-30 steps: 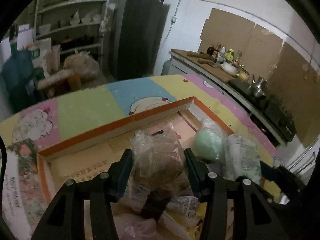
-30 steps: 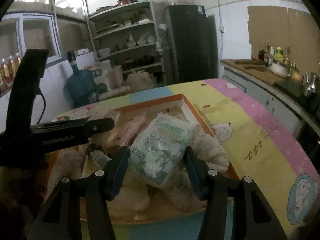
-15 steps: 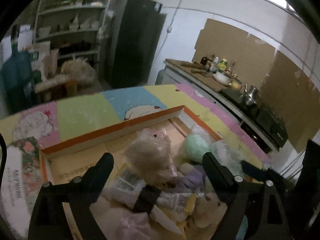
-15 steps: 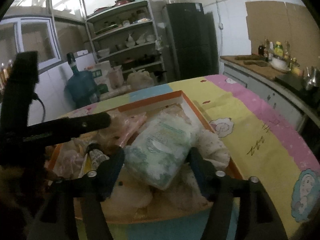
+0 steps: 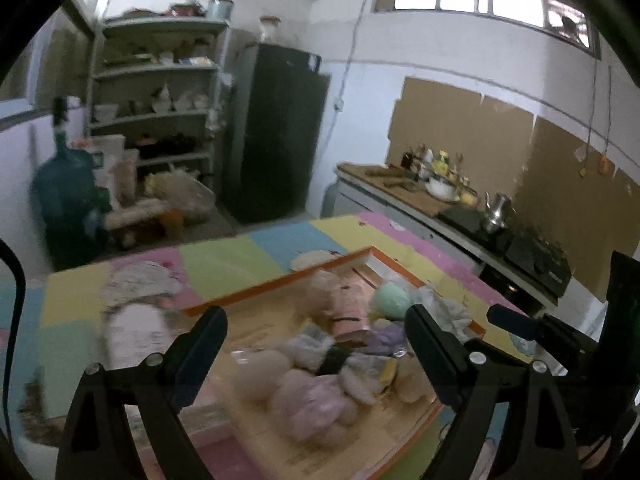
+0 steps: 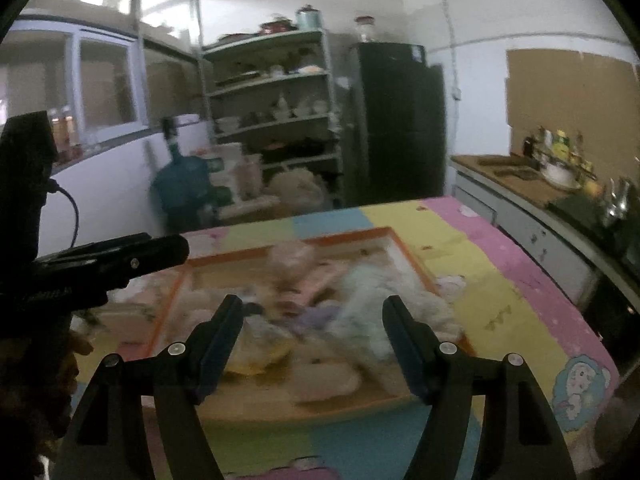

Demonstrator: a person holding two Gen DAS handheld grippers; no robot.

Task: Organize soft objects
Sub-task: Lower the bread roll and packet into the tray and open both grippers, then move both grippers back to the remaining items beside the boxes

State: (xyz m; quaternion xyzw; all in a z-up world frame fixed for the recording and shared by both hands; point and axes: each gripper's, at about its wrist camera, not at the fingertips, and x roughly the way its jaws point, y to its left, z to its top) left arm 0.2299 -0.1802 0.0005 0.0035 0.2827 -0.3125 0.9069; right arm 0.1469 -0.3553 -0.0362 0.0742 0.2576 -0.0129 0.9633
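Now both grippers, left [image 5: 314, 334] and right [image 6: 312, 322], gape empty; bagged softies [image 5: 316, 364] mid-frame look light, squashy, slippery: pinch their middles.

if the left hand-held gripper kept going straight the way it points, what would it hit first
Probably the blurred heap of soft bagged items in the orange-rimmed cardboard tray; the open left hand-held gripper aims down at it, though depth is unclear.

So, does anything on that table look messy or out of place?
Nothing looks spilled or broken. The soft packets lie heaped at one end of the orange-rimmed box, its other end bare. Motion blur hides finer detail.
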